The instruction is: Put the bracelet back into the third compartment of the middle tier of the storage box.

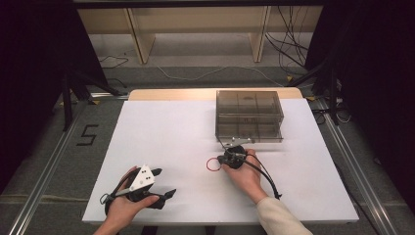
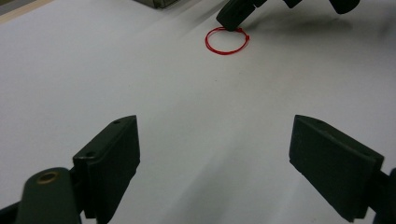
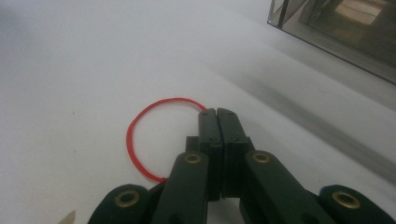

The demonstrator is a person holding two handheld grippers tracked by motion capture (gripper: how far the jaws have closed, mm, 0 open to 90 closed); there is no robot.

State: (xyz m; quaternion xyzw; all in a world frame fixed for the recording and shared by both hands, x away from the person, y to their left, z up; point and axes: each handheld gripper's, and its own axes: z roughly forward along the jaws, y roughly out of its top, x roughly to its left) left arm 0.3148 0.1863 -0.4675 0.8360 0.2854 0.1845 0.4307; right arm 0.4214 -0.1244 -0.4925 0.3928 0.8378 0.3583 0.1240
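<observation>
A thin red rubber band (image 1: 213, 164) lies in a loop on the white table cover (image 1: 171, 132), near its middle. My right gripper (image 1: 226, 157) points down at the loop's right edge. In the right gripper view its jaws (image 3: 217, 111) stand pressed together, and the band (image 3: 140, 126) runs into their tips, so it looks pinched there. Seen from the left gripper view, that gripper's tip (image 2: 231, 21) rests on the far rim of the band (image 2: 226, 41). My left gripper (image 1: 164, 182) rests open near the front left of the table, with nothing but bare cover between its jaws (image 2: 215, 135).
A smoky clear drawer box (image 1: 249, 116) stands at the back right of the table, just beyond my right gripper; its corner (image 3: 345, 28) shows in the right gripper view. Wooden shelf legs and cables lie on the floor behind the table.
</observation>
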